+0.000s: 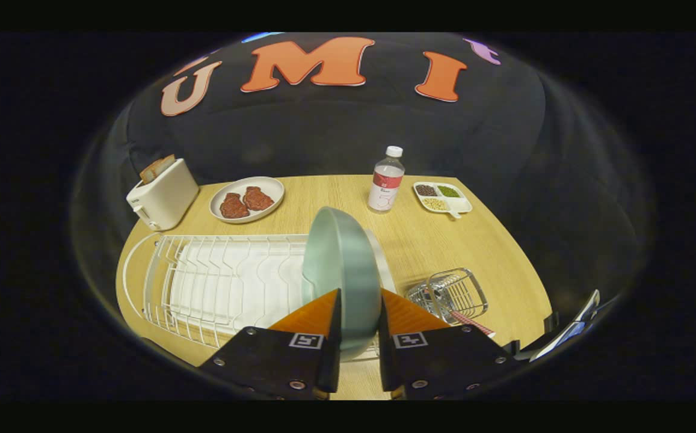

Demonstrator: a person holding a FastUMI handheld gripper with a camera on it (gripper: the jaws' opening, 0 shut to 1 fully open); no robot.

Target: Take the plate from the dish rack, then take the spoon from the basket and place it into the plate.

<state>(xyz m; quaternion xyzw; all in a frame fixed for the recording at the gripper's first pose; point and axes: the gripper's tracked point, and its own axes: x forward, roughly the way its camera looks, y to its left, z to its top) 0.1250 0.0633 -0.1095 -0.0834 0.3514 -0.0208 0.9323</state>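
Observation:
A pale green plate (340,264) stands on edge at the right end of the white wire dish rack (215,282). My gripper (358,300) has one finger on each side of the plate's near rim, and both fingers seem to press on it. To the right of the fingers a wire basket (451,294) sits on the wooden table (492,252). A spoon (471,322) with a red-and-white handle sticks out of the basket toward me.
Beyond the rack stand a white toaster (164,192) with bread, a plate of two meat patties (246,199), a water bottle (387,179) and a small divided dish of grains (442,198). A dark device (570,331) lies at the table's near right edge.

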